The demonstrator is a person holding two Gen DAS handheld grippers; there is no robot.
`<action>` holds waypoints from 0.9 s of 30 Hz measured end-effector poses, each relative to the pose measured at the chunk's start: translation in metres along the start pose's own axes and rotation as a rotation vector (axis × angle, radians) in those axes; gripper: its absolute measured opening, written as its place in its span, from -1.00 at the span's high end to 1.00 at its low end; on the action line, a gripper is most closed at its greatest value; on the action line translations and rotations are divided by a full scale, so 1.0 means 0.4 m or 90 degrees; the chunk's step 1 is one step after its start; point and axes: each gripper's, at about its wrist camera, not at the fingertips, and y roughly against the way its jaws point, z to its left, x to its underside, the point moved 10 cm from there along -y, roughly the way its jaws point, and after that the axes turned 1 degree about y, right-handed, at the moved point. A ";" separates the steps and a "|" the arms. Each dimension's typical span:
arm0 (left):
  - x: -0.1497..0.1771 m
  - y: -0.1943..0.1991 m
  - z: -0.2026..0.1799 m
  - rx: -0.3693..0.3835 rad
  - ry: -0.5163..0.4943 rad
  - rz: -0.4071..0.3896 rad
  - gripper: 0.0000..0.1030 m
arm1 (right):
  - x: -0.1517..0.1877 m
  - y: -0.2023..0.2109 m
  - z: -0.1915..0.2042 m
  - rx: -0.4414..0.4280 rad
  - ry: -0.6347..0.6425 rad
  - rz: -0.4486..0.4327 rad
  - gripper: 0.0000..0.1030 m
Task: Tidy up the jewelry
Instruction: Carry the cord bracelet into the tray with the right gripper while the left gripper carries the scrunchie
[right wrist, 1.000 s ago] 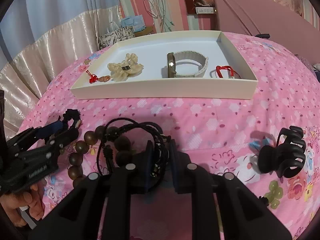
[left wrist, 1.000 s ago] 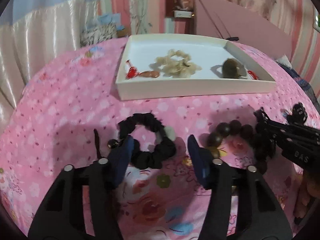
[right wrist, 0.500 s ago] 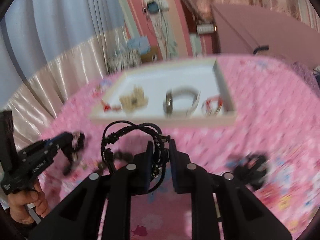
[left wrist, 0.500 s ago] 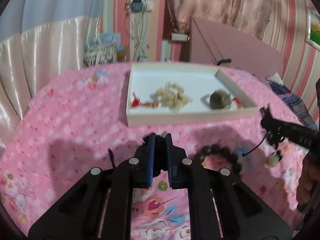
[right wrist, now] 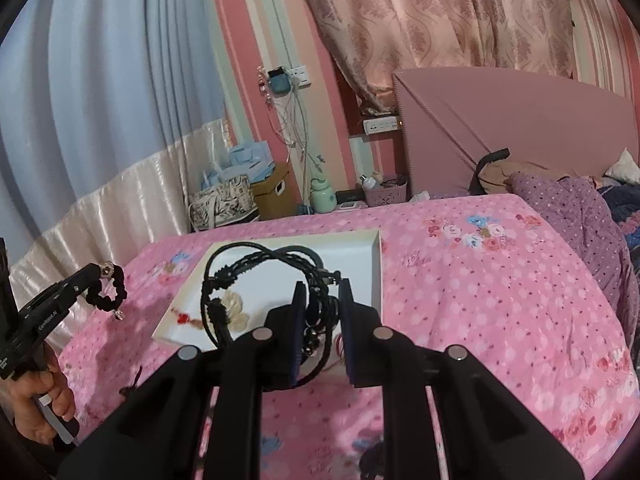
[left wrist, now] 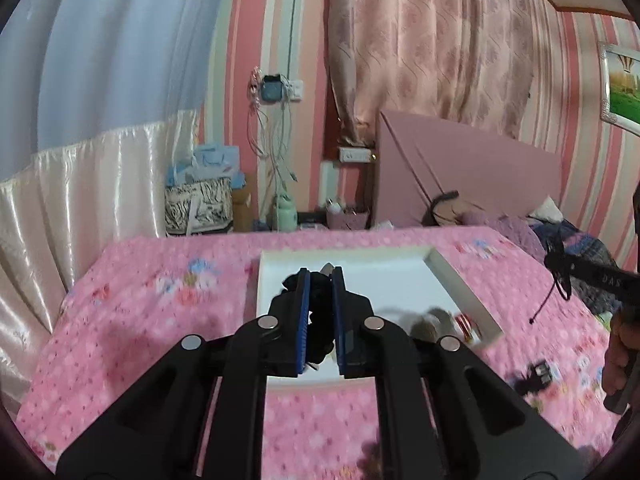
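Pink-striped walls, patterned curtains and a satin drape back the scene; work surface is a bed (right wrist: 480, 300) w/ pink floral cover.

1. Left gripper (left wrist: 319, 276): I have the jaws nearly closed, clamped on the black scrunchie (left wrist: 318, 312). From the right wrist cam the scrunchie hangs as a loop off the gripper tips, clear of the cover, above the bed's left edge. A person's hand (right wrist: 36, 404) holds the handle.

2. Right gripper (right wrist: 322, 292): jaws narrow, pinching a bundle of black cord bracelets (right wrist: 256, 264). Loops stick up and to the left of the pads, in front of the tray; one strand dangles down from the gripper in the left wrist cam.

3. White tray (right wrist: 374, 272): sits on the cover toward the far edge of the bed. Contents visible:
   - cream scrunchie (right wrist: 236, 308), left part of tray
   - red charm (right wrist: 184, 317), near-left corner
   - red item at near-right corner (left cam) – blurred, can't ID
   - brownish item beside it – blurred, can't ID

4. Black hair claw (left wrist: 536, 374): on the cover, near the right edge, outside the tray, blurred.
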 end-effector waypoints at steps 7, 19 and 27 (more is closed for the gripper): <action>-0.001 -0.165 -0.028 -0.002 0.004 0.021 0.83 | -0.014 -0.139 0.006 0.004 -0.020 0.011 0.69; 0.180 -0.404 0.018 -0.033 0.022 0.156 0.83 | 0.074 -0.393 -0.002 0.102 0.022 0.106 0.69; 0.233 -0.439 0.031 -0.047 0.026 0.191 0.83 | 0.132 -0.435 -0.039 0.142 0.019 0.157 0.69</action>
